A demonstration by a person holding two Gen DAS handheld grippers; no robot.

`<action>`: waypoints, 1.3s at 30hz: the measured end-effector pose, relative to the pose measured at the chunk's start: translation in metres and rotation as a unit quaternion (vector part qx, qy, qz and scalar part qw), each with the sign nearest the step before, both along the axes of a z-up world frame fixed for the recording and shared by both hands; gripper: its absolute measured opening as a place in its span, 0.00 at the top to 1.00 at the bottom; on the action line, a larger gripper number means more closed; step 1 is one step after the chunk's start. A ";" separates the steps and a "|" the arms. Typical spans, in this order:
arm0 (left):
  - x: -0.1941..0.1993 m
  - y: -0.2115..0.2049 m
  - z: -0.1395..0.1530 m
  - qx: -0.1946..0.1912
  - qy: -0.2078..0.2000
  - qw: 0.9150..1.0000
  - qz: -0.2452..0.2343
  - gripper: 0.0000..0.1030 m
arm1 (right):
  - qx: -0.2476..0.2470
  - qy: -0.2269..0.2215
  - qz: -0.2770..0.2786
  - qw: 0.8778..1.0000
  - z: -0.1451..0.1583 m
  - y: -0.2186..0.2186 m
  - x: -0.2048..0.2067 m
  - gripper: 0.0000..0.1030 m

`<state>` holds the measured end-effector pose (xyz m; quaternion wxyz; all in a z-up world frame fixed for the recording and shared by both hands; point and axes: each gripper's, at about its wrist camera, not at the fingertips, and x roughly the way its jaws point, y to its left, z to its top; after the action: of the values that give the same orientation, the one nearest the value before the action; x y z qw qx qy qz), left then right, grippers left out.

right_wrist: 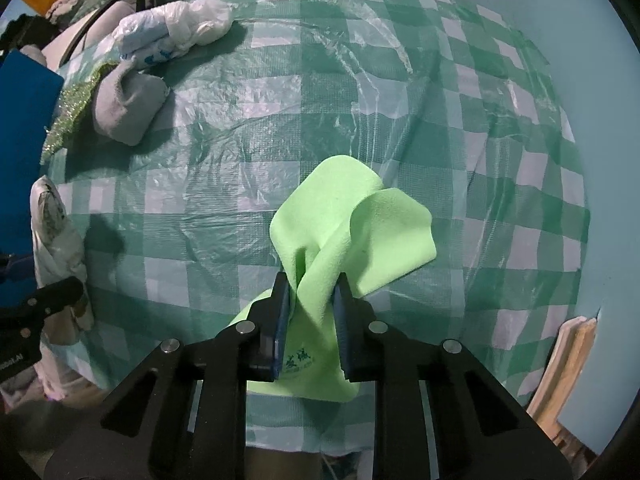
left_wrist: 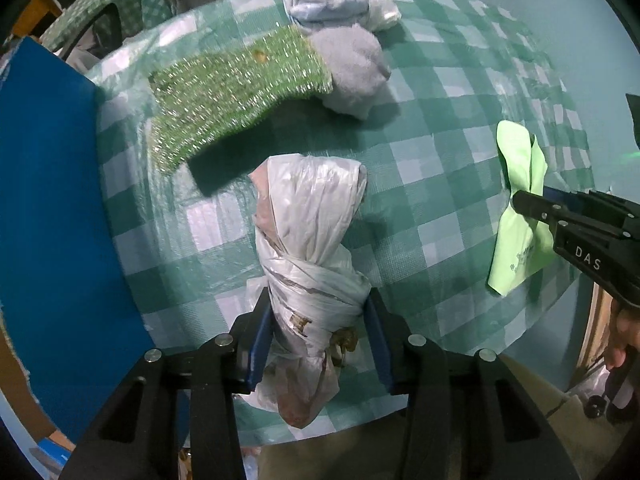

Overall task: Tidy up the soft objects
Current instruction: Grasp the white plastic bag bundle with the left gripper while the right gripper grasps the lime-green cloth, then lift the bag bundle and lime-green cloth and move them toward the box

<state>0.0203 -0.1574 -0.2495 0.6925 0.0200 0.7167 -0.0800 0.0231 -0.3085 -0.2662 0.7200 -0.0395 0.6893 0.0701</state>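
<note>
A knotted white plastic bag (left_wrist: 312,220) lies on the green checked tablecloth (left_wrist: 440,100). My left gripper (left_wrist: 318,320) straddles its knotted end from above, both blue pads against its sides. The bag also shows in the right wrist view, the plastic bag (right_wrist: 52,220) at the far left beside the left gripper (right_wrist: 60,292). My right gripper (right_wrist: 312,292) is shut on a light green cloth (right_wrist: 352,220), which bunches up between the pads with a printed corner hanging below. In the left wrist view the right gripper (left_wrist: 520,200) pinches the green cloth (left_wrist: 516,152) near the table's right edge.
A glittery green scrubbing pad (left_wrist: 232,96), a rolled grey sock (left_wrist: 352,68) and a white-and-blue plastic bundle (left_wrist: 332,0) lie at the table's far side. A blue board (left_wrist: 48,200) stands along the left. A person's hand (left_wrist: 624,340) holds the right gripper.
</note>
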 end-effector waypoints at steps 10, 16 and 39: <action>-0.007 0.016 0.048 -0.010 -0.020 1.000 0.007 0.57 | 0.026 -0.027 -0.002 0.999 0.039 -0.008 -0.002 0.82; -0.011 0.024 0.066 -0.013 -0.038 0.999 0.003 0.58 | 0.042 -0.041 0.003 0.998 0.063 -0.006 -0.001 0.83; -0.009 0.050 0.135 -0.009 -0.108 0.994 0.003 0.58 | 0.069 -0.097 0.069 0.990 0.145 0.044 0.010 0.83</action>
<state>0.0109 -0.1076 -0.1149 0.7659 0.0201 0.6374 -0.0820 0.0332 -0.2642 -0.1212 0.7780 -0.0437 0.6052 0.1628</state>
